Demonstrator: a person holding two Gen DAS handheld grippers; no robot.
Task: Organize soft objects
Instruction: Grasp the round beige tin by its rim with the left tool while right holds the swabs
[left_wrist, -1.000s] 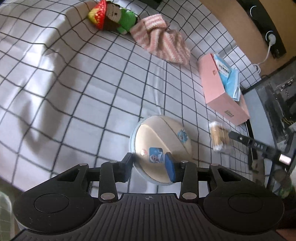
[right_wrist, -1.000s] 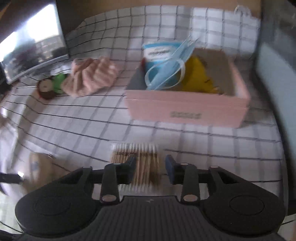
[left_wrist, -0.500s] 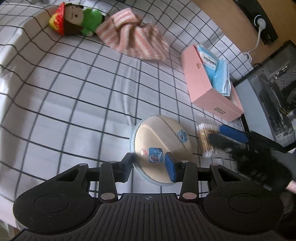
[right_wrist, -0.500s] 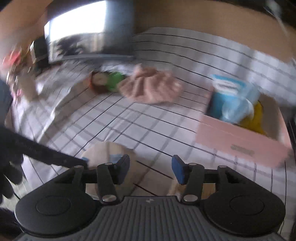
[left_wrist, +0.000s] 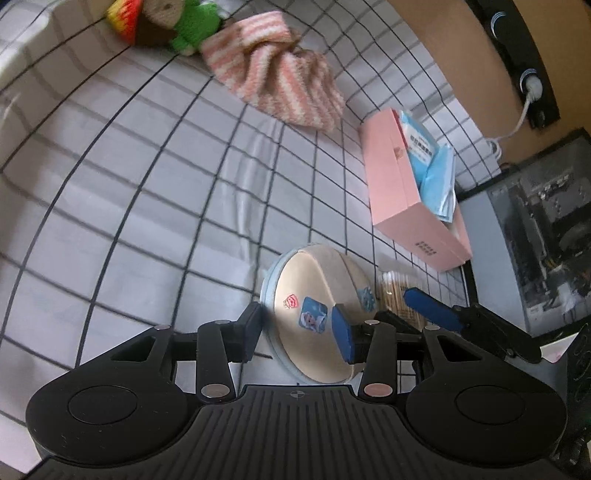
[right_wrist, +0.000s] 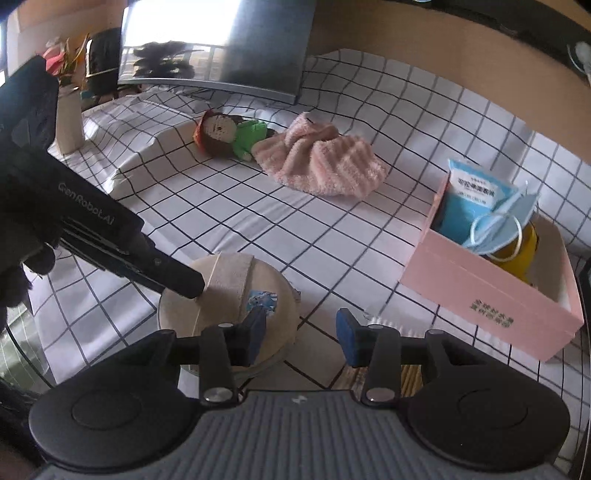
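Pouch (left_wrist: 317, 314): round beige, flat on bench (left_wrist: 147, 206) at its near edge, just left of cotton swabs (left_wrist: 393, 295).
Left gripper (left_wrist: 297, 332): jaws opening, straddling pouch, pads not pressing.
Right gripper (right_wrist: 299, 334): jaws closing, nothing between; swung over from the swabs toward the pouch.
Meaning: likely two-handed pouch grab next.
Pink box (right_wrist: 491, 291): open, near right, partly full.
Doll (right_wrist: 229, 134), striped towel (right_wrist: 325, 162): far side.
Room: mid-bench bare; monitor (right_wrist: 218, 44) behind.

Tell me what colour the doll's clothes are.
Green; the doll shows best in the right wrist view.
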